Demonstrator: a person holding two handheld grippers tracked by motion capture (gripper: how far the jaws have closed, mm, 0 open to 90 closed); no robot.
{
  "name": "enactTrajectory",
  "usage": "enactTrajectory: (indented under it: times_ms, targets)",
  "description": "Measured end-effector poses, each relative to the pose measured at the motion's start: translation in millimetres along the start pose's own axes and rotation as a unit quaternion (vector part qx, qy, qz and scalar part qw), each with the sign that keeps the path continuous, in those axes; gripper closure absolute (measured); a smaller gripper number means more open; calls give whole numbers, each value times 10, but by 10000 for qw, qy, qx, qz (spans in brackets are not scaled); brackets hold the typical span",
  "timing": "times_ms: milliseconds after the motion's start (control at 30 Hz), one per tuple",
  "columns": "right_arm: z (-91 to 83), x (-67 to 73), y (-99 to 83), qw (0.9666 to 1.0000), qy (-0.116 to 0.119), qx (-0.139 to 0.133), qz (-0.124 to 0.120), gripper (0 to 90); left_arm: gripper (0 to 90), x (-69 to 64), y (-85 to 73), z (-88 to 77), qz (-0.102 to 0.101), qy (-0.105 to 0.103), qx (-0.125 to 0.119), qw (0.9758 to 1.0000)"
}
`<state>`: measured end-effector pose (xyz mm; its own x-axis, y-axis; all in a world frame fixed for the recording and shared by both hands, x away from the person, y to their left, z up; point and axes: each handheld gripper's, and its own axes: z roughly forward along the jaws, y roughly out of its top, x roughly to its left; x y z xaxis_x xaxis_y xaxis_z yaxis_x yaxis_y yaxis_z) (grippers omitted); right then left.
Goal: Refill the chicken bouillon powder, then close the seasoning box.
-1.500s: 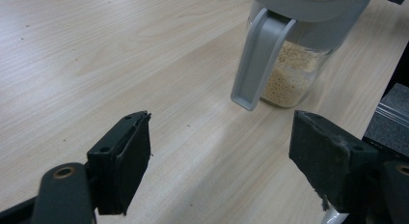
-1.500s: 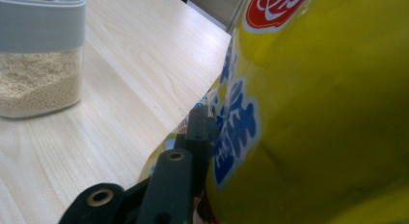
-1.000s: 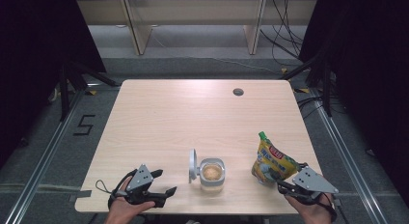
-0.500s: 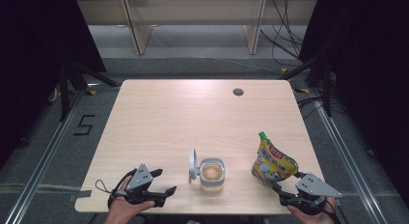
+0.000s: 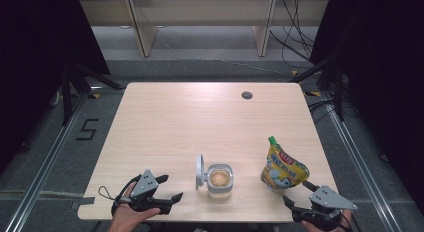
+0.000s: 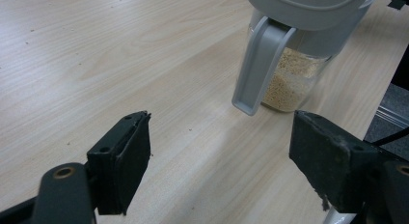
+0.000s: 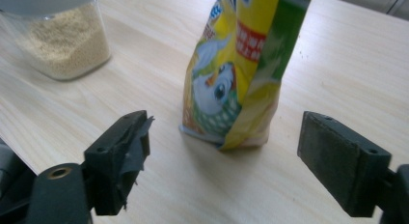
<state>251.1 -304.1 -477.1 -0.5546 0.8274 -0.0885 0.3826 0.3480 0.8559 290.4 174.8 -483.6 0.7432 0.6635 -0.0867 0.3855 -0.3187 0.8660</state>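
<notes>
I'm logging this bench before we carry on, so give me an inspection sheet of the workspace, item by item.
Surface: light wooden table, round hole near the far edge.
Job's things: yellow pouch with green cap, upright, front right; clear jar of pale grains, its lid flipped open on the left.
Clutter: nothing seen.
Grippers: left gripper open, resting at the front left, aimed at the jar; right gripper open, its fingers just spread wide, clear of the pouch, nothing between them.
Cables: a bundle on the floor behind the table; a black loop at the left gripper.
Surroundings: grey floor marked 5, wooden shelf legs, dark curtains.
</notes>
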Motion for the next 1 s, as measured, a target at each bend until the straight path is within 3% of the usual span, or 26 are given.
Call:
enactTrajectory:
  times_ms: [33, 67, 133, 167, 200, 233, 267, 333, 367, 400, 567, 600, 633, 667, 733, 800, 933, 967, 1000]
  targets:
    - [-8, 19, -9, 9999, 25, 127, 85, 182, 217, 2, 7, -11, 20, -24, 56, 10000]
    - [-18, 14, -13, 9999, -39, 102, 12, 183, 217, 17, 16, -14, 177, -22, 47, 9998]
    - [-26, 25, -21, 9999, -24, 143, 11, 183, 217, -7, 11, -16, 29, -20, 36, 10000]
    - [-23, 38, -24, 9998, 60, 168, 80, 184, 216, -10, 13, -19, 37, -10, 36, 10000]
    - [-28, 25, -23, 9999, -65, 108, -94, 187, 217, 1, 20, -23, 147, -9, 36, 9999]
    - [-37, 48, -26, 9997, 7, 241, 50, 187, 216, -6, 22, -24, 109, -4, 53, 9999]
    - [-34, 44, -29, 9998, -6, 215, -2, 187, 216, 2, 28, -25, 186, -5, 50, 9998]
    - [-30, 38, -33, 9998, -31, 169, -73, 188, 216, -11, 29, -13, 96, -57, -48, 9999]
    - [-28, 36, -36, 9998, -35, 183, -104, 188, 216, -1, 34, -24, 182, -42, 12, 9998]
    - [-29, 38, -36, 9998, -36, 193, -104, 188, 215, -23, 30, -22, 13, -15, -10, 10000]
    - [-32, 41, -33, 9998, -31, 186, -118, 188, 216, -24, 52, -41, 70, 20, -12, 10000]
    - [-30, 38, -33, 9998, -34, 180, -124, 188, 216, -6, 63, -43, 208, 13, -30, 9998]
    - [-31, 42, -34, 9998, -34, 193, -101, 189, 217, -2, 71, -52, 223, 56, -9, 9997]
    - [-32, 32, -33, 9996, -78, 192, -207, 189, 220, -7, 76, -56, 179, 42, -31, 9998]
    - [-29, 41, -34, 9996, -47, 233, -140, 191, 233, -9, 88, -65, 184, 27, -53, 9998]
    - [-33, 58, -32, 9994, -16, 343, -2, 192, 251, -36, 99, -69, 43, 25, -39, 10000]
    - [-26, 43, -29, 9996, -59, 255, -135, 193, 310, -67, 156, -84, 98, -12, -39, 9999]
    - [-28, 45, -30, 9995, -55, 292, -100, 193, 330, -64, 175, -84, 299, -4, -55, 9995]
    - [-34, 53, -31, 9994, -25, 344, -7, 193, 350, -82, 186, -79, 306, -45, -33, 9995]
